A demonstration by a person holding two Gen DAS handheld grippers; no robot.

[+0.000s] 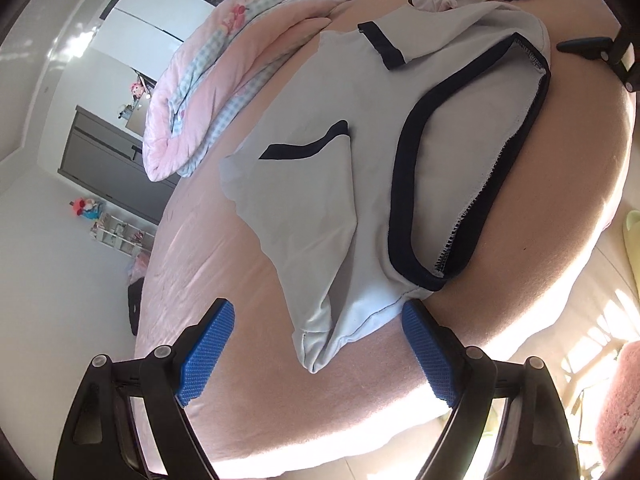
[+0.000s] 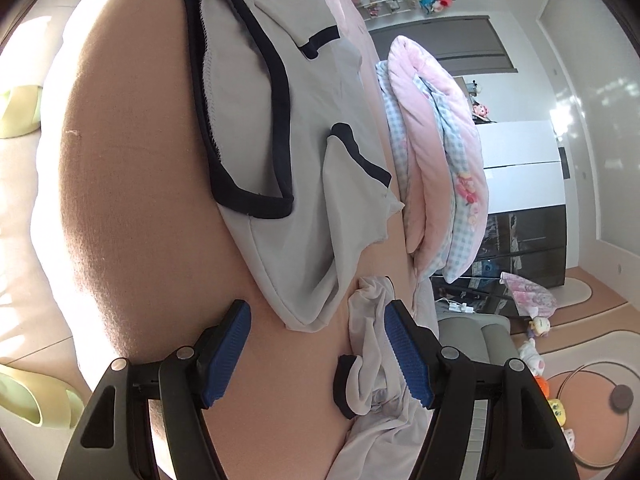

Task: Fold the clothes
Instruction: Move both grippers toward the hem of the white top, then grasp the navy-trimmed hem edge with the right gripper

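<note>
- grey shirt (image 1: 320, 184) with dark trim is lying spread flat on the pink bed (image 1: 560, 200), collar opening facing the near edge, which is leaving both shoulders reachable from this side.
- left gripper (image 1: 316, 356) is hovering low over one shoulder corner of the shirt, its blue pads (image 1: 208, 356) standing well apart with the corner lying between them; nothing is being pinched.
- right gripper (image 2: 320, 354) is sitting at the other shoulder corner, jaws likewise apart and holding nothing; that corner's tip is lying just ahead of the gap.
- one pad of the right gripper is lying close to a second, crumpled pale garment (image 2: 376, 360), so a careless close here is risking catching the wrong cloth.
- both sleeves are already lying turned in over the body, which suggests the next fold is lengthwise, shoulders carried toward the hem.
- folded pink quilt (image 1: 208, 92) is lying beside the shirt along its far side, apart from it and out of the way.
- both tools seem to be lining up for a matched two-corner pinch, keeping the fold square.
</note>
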